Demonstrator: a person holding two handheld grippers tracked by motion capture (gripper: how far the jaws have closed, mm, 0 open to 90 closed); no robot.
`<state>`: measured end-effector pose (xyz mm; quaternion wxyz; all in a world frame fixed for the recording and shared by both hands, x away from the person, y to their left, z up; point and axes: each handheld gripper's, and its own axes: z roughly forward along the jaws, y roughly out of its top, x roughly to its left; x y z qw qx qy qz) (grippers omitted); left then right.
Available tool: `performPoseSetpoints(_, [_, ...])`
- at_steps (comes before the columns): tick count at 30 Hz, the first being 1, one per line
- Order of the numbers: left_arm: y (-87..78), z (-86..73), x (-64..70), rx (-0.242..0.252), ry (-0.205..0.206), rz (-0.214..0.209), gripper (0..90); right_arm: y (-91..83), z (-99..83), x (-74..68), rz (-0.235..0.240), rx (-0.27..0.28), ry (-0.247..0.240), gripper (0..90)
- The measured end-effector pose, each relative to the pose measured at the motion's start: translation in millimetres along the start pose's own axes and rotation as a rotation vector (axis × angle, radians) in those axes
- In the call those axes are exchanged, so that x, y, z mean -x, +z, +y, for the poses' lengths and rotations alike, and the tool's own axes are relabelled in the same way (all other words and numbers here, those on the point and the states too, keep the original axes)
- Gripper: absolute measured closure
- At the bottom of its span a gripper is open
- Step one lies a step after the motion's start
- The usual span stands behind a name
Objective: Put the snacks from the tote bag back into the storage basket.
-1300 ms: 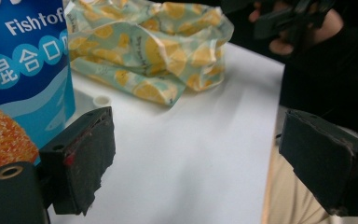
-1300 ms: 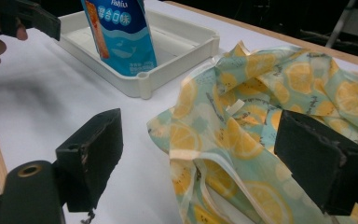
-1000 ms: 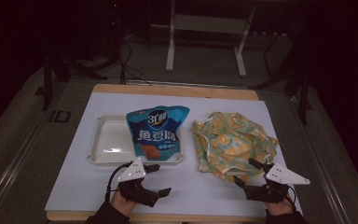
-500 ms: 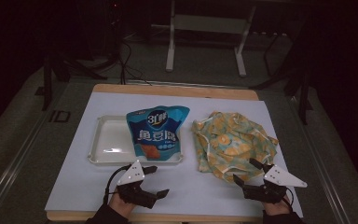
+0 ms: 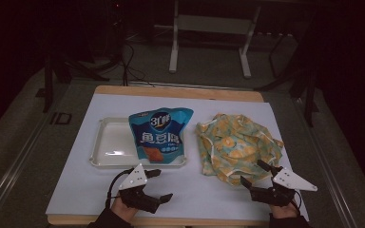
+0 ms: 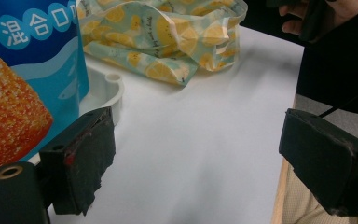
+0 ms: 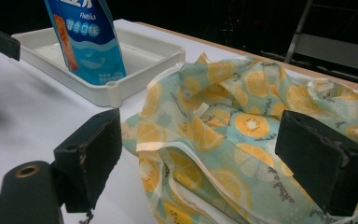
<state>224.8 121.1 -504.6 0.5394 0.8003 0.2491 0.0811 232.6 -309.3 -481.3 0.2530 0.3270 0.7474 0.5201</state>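
A blue snack bag [image 5: 160, 135] with an orange picture leans at the right end of a white tray [image 5: 109, 147]. Right of the tray lies a crumpled cloth bag [image 5: 237, 145] printed with yellow fruit slices. My left gripper [image 5: 160, 185] is held open near the front edge, just in front of the tray, with nothing between its jaws. In the left gripper view the snack bag [image 6: 23, 70] is close on the left and the cloth bag [image 6: 168, 37] farther off. My right gripper [image 5: 254, 173] is open at the cloth bag's near edge. In the right gripper view the cloth bag [image 7: 242, 126] lies between and beyond the jaws.
A white sheet [image 5: 209, 194] covers the wooden table. The tray's left part [image 7: 140, 51] is bare. Dark floor, cables and metal stand legs [image 5: 173, 52] lie beyond the table's far edge. Bare sheet lies between the two grippers.
Both hands have stayed almost where they were. The left gripper has drifted very slightly toward the front edge. Bag, tray and cloth have not moved.
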Motion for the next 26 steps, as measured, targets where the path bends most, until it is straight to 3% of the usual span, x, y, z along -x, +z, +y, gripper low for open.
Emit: performPoseSetpoints(26, [-2.1, -1.3, -1.5, 0.020, -0.008, -0.004, 11.5, 2.0, -2.8, 1.7, -0.021, 0.010, -0.009, 14.6])
